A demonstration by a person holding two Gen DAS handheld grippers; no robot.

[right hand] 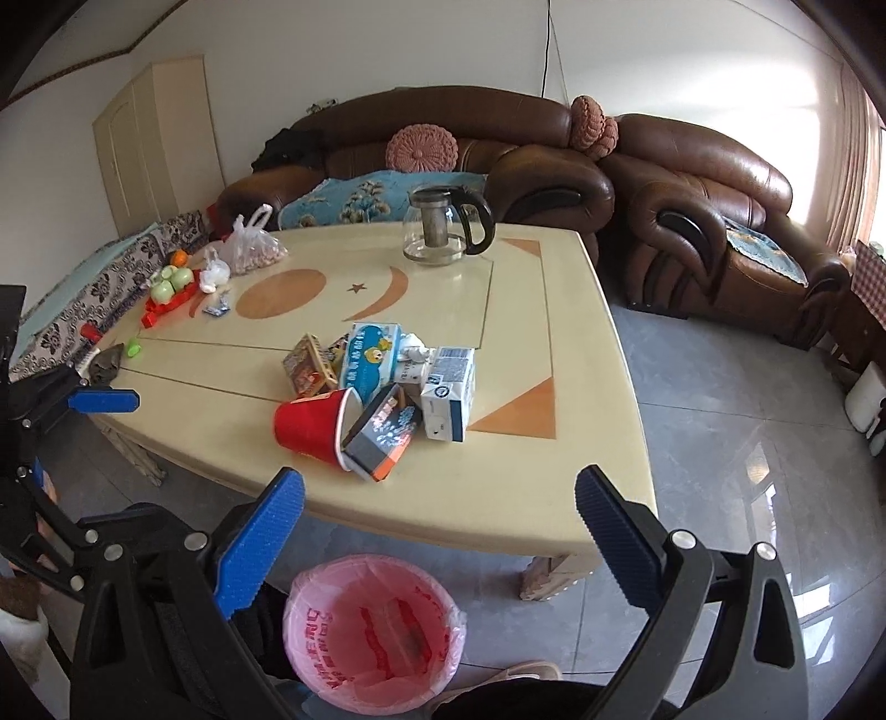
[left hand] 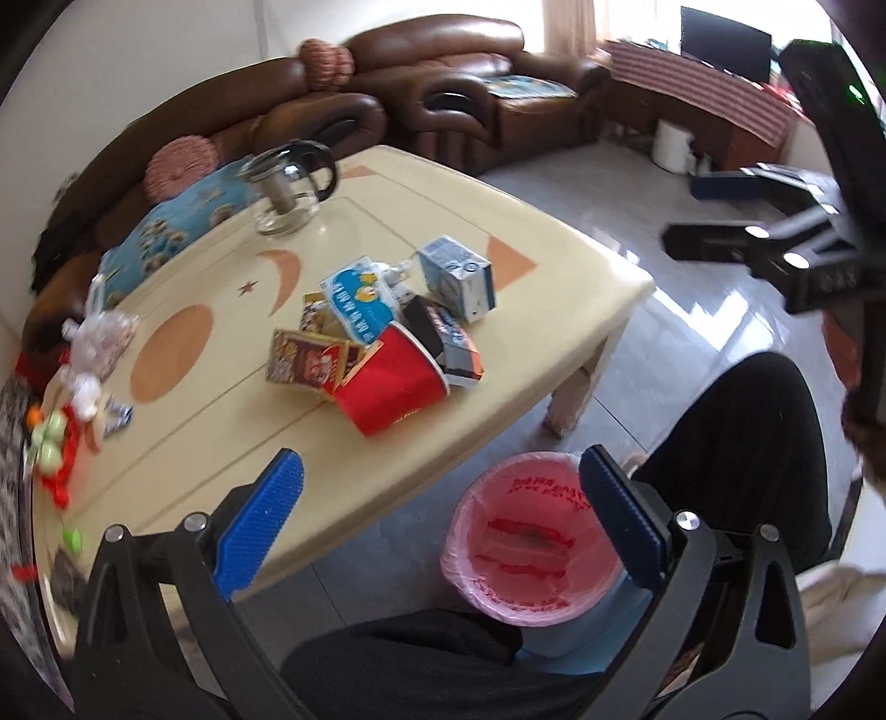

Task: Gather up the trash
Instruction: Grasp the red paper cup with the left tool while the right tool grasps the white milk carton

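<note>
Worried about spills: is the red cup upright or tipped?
Tipped: the red cup lies on its side on the table, mouth facing the cartons.

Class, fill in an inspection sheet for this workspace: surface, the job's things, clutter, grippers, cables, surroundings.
Surface: cream table with orange inlays.
Job's things: tipped red cup, cartons and wrappers piled mid-table, white-blue carton among them; pink-lined bin on the floor by the near edge.
Clutter: glass teapot, bag of nuts, green-and-red oddments at the far left.
Grippers: left gripper and right gripper, jaws open, empty.
Cables: one down the wall.
Surroundings: brown leather sofas, tiled floor.
</note>
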